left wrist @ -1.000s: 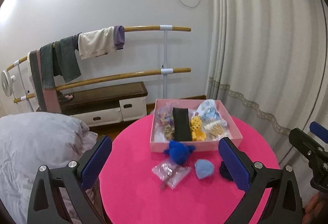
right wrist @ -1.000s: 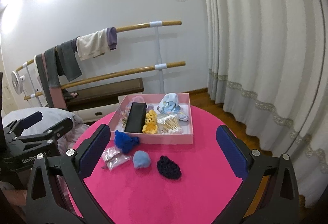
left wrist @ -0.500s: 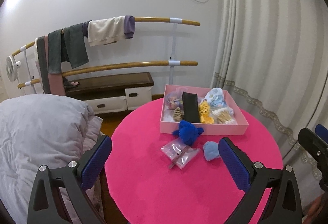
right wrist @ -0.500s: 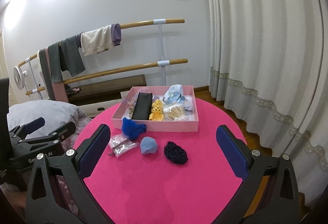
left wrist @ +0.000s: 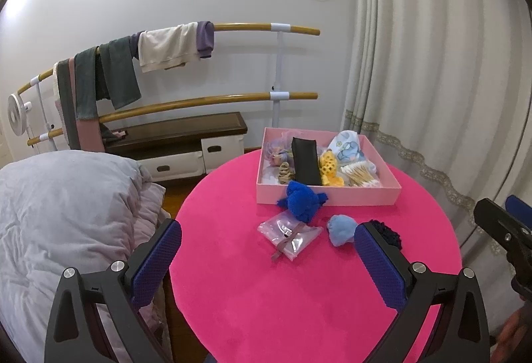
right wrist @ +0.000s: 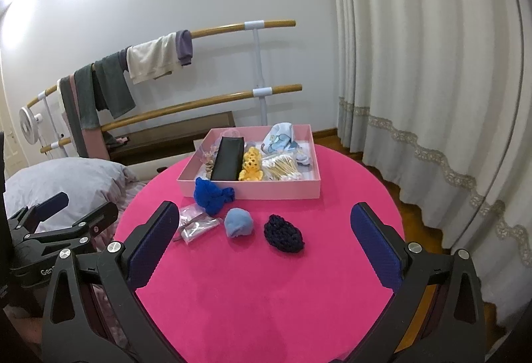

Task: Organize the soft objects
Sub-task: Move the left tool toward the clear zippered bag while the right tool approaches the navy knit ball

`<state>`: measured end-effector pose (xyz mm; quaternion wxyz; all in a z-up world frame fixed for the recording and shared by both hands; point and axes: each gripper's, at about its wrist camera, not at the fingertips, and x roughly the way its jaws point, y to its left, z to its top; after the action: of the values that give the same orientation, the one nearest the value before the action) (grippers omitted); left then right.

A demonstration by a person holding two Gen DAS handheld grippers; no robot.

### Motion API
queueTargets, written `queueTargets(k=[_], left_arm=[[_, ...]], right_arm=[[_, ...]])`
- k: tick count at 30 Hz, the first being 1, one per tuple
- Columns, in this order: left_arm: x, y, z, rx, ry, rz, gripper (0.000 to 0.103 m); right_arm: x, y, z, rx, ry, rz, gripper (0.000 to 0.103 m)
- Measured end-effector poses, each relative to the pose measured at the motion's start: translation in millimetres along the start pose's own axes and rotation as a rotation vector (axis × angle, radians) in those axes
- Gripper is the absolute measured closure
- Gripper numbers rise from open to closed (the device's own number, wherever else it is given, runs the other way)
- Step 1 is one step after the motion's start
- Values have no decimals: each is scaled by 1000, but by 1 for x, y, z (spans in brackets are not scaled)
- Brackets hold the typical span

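Filling the foreground, pink round table [right wrist: 266,290] beside curtains [right wrist: 432,80].

Bright, sharp, fisheye-warped, wall glare

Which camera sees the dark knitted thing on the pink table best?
The right wrist view: the dark navy knitted piece lies whole and unobstructed. In the left wrist view the left gripper's finger covers part of it.

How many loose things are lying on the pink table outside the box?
4, in a row before the pink box: clear plastic pouch at left, royal blue knit piece against the box front, light blue puff, dark navy crochet piece at right. None seem hidden.
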<state>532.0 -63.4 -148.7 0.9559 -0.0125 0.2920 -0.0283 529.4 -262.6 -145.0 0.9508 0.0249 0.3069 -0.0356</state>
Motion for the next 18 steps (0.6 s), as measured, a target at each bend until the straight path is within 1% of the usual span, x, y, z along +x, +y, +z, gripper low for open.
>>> queueTargets(k=[18], left_arm=[[5,3,-2,-12,9,-2,0]], right_arm=[[4,-5,-2,10,16,-2,0]])
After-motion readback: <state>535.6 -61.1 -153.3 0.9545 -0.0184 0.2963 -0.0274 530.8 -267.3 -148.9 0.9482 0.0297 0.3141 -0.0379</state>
